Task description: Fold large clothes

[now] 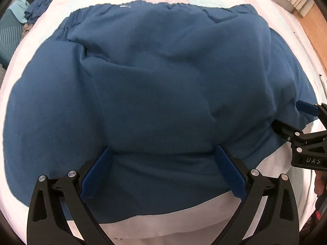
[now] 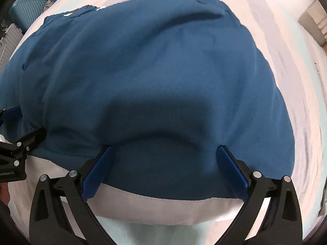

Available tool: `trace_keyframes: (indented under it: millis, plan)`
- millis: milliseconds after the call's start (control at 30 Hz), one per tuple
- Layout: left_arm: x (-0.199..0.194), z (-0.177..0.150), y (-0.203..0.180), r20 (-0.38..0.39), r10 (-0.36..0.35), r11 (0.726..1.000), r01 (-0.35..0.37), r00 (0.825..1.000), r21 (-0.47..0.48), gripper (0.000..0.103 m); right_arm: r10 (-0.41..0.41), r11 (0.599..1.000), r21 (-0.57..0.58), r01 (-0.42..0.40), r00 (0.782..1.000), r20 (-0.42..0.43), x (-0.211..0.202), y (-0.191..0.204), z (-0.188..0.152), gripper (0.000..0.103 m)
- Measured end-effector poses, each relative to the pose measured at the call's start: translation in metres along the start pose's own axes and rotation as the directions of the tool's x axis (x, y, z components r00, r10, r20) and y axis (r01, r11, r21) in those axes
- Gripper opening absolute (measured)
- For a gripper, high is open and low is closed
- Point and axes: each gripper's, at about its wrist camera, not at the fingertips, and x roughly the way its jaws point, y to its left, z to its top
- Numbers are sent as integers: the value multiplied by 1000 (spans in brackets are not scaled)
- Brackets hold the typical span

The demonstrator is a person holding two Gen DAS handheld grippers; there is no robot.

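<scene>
— So, where does the blue garment (image 1: 159,94) lie from your claws?

— Straight ahead of both: it is spread on the bed (image 1: 173,227), elastic waistband (image 1: 130,6) at the far edge, near hem right at your fingertips. Your left gripper (image 1: 163,169) stands with jaws wide apart over that hem; your right gripper (image 2: 165,169) is spread the same, holding nothing.

— Which is nearer?

— Neither, I judge (they sit side by side along the hem). The long axis runs away from you, hem to waistband, so the fold likely carries the hem forward.

— Anything else?

— A second dark blue pile (image 1: 43,2) lies well apart at the bed's far left.
</scene>
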Motion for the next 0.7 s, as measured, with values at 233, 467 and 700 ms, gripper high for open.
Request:
trace_keyframes:
  millis: [233, 467, 700]
  plan:
    - [2, 10, -9, -19, 10, 1000, -10, 1000, -6, 98, 47, 999, 11, -47, 999, -10, -13, -10, 6, 96]
    - [-22, 48, -31, 29, 2, 999, -4, 1000, 49, 97, 150, 985, 70, -155, 986, 77, -59, -104, 27, 96]
    - [6, 96, -46, -31, 7, 1000, -7, 999, 16, 97, 321, 938, 149, -313, 946, -35, -19, -187, 48, 96]
